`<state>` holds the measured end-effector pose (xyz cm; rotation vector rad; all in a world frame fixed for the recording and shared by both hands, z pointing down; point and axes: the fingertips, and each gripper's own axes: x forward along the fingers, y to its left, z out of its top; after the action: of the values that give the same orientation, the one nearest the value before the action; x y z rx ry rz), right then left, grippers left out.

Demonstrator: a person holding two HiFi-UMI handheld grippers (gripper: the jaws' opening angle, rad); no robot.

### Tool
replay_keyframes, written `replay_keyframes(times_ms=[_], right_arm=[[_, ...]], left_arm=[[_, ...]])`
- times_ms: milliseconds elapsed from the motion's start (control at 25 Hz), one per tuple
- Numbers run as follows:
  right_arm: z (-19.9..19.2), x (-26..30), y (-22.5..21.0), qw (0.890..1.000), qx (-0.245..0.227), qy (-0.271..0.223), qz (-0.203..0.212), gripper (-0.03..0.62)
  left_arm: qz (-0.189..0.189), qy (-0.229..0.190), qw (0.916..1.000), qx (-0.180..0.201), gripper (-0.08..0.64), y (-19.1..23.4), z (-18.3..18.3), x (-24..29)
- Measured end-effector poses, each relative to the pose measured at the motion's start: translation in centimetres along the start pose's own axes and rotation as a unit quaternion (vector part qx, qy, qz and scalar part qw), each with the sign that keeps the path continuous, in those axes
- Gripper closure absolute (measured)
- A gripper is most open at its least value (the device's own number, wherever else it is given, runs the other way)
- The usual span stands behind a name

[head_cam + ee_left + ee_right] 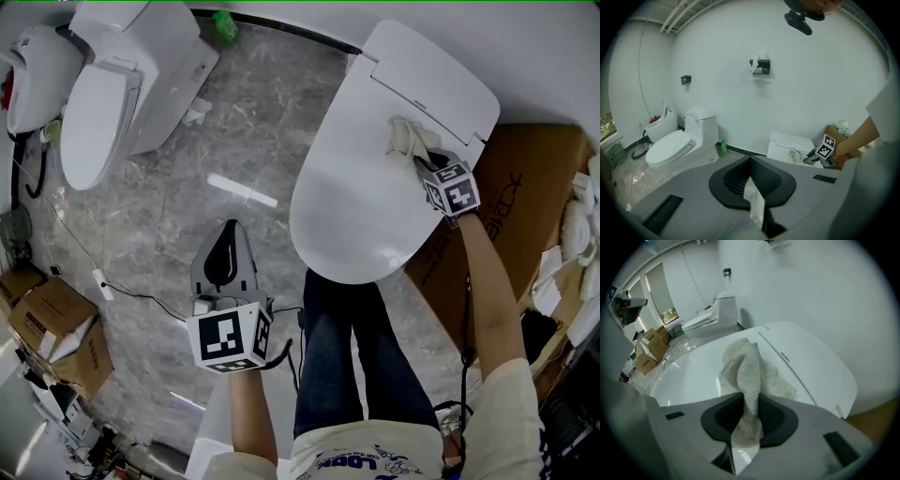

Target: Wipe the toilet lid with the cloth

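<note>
Blue jeans (345, 356), cream shirt (375, 461); grey left hand-held gripper (750, 161), black-white marker cube (230, 339).

Cloth (405, 139) on toilet lid (361, 211), seemingly near its hinge; cardboard box (532, 183) right, second toilet (108, 103) far left.

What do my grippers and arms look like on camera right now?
The left gripper and right gripper are grey with black ribbed fingers, each carrying a white cube with black square markers. A black cable runs back from each. Sleeves are short and cream.

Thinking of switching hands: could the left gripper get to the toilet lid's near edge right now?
Probably yes: the left gripper hangs beside the toilet lid over floor, nothing between them.
</note>
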<state>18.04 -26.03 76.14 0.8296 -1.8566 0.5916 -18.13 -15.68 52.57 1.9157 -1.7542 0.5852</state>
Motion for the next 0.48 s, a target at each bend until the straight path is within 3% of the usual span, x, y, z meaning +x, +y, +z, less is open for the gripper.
replay_keyframes(times_ms=[480], right_arm=[[-2.1,-1.1,-5.7,0.995,0.021,0.026,-0.099,0.509]], left_arm=[[-0.016,0.012,0.9998,0.007,0.557,-0.9,-1.1,0.9]])
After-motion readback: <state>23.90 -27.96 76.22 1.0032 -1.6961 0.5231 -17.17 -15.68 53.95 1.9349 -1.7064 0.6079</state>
